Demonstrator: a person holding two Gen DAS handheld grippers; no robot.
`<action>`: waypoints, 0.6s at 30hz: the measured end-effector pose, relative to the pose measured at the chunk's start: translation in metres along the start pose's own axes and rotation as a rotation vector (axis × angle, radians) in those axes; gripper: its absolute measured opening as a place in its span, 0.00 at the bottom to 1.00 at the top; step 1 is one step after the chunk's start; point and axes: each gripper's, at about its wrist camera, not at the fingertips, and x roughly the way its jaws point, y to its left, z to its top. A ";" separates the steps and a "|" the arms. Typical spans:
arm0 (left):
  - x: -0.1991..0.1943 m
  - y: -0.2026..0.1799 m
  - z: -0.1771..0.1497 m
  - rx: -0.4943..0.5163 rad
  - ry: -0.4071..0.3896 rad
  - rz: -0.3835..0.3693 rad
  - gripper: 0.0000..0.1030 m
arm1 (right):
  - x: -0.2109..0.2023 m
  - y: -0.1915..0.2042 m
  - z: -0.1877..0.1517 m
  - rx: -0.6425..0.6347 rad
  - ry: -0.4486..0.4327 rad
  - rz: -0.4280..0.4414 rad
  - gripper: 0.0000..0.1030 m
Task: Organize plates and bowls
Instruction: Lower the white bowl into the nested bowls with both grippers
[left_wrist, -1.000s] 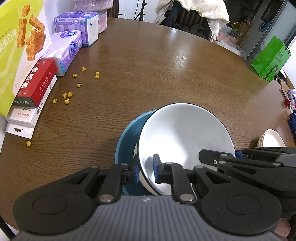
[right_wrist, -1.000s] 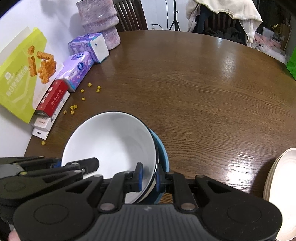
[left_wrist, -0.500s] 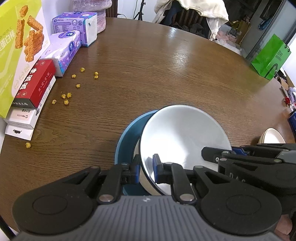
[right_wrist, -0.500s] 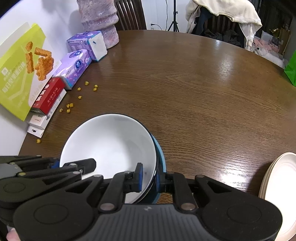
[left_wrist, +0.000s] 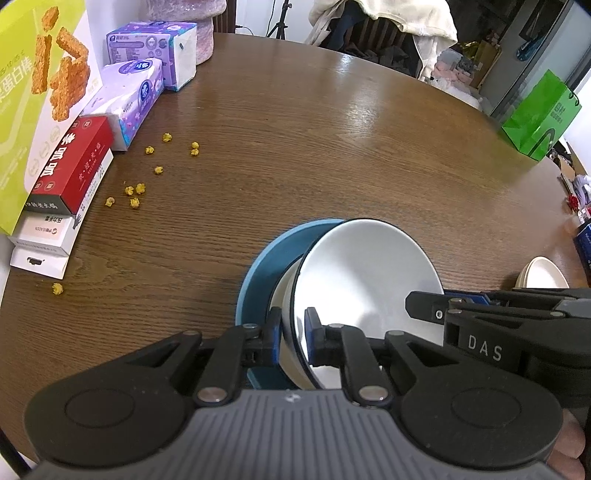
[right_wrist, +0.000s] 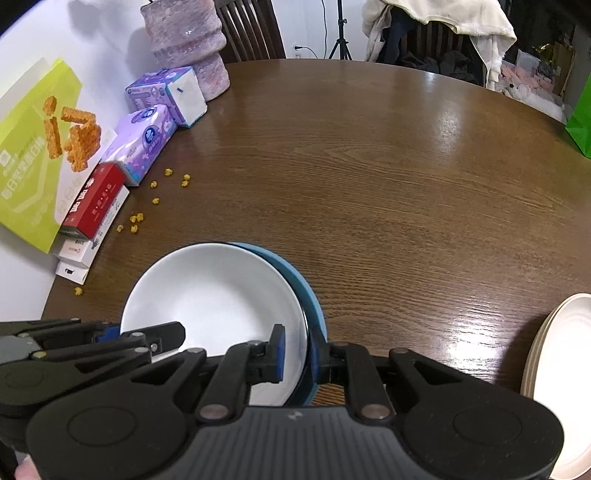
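Now | both tools clamp white bowl (left_wrist: 369, 273) rim | table (left_wrist: 332, 147) beyond bare

Your matte black plastic left gripper (left_wrist: 291, 334), blue pads inside its jaws, silver pivot screws on the linkage arms, ribbed grey housing, your matching black right gripper (right_wrist: 295, 350), white "DAS" lettering on its side

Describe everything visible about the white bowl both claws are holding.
The white bowl is round and glossy, likely ceramic, with a thin dark rim line, and looks empty. It sits tilted inside a blue bowl over the wooden table. The left claw and right claw each pinch its rim from opposite sides, one pad inside, one outside.
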 end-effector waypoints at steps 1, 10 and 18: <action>0.000 0.000 0.000 0.002 -0.001 0.000 0.13 | 0.000 -0.001 0.000 0.002 0.001 0.003 0.13; -0.005 0.000 0.003 0.016 -0.016 0.026 0.14 | -0.003 -0.004 0.001 0.021 -0.003 0.012 0.05; -0.005 -0.001 0.003 0.023 -0.003 0.033 0.12 | -0.007 -0.007 0.002 0.038 -0.016 0.016 0.01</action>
